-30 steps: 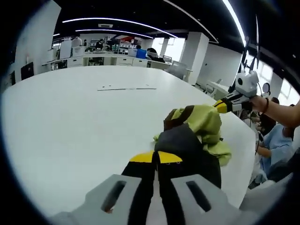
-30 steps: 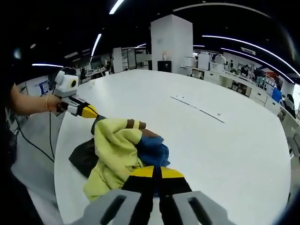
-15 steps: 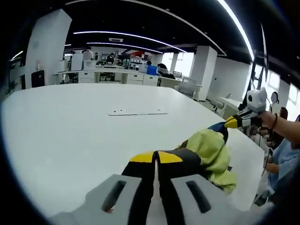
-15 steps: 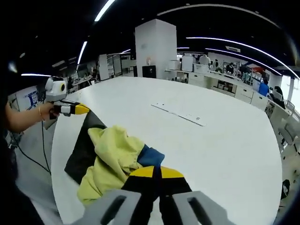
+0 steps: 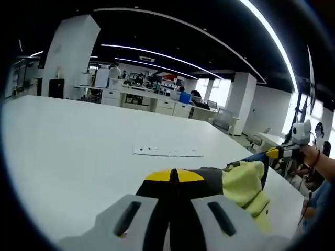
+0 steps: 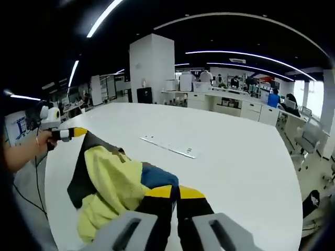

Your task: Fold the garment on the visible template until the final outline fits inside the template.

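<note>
A garment with yellow-green [image 5: 247, 184], black [image 5: 208, 177] and blue [image 6: 156, 177] parts hangs stretched between both grippers over the white table [image 5: 78, 141]. My left gripper [image 5: 175, 175] is shut on a black edge of it. My right gripper [image 6: 175, 192] is shut on it near the blue part. In the left gripper view the right gripper [image 5: 274, 152] holds the far corner, with a hand [image 5: 318, 157] behind it. In the right gripper view the left gripper [image 6: 77, 133] pinches the black corner [image 6: 90, 141]. A thin strip of template marks [image 5: 167, 151] [image 6: 170, 147] lies on the table beyond the garment.
The round table's edge [image 6: 293, 172] curves away at the right, with office chairs [image 6: 308, 141] past it. A white pillar [image 6: 152, 70] and desks with people [image 5: 157, 99] stand far behind. Bare tabletop stretches around the marks.
The two grippers have drawn apart and the bunched garment has spread out between them. Both views have tilted, so the template marks sit closer to the garment.
</note>
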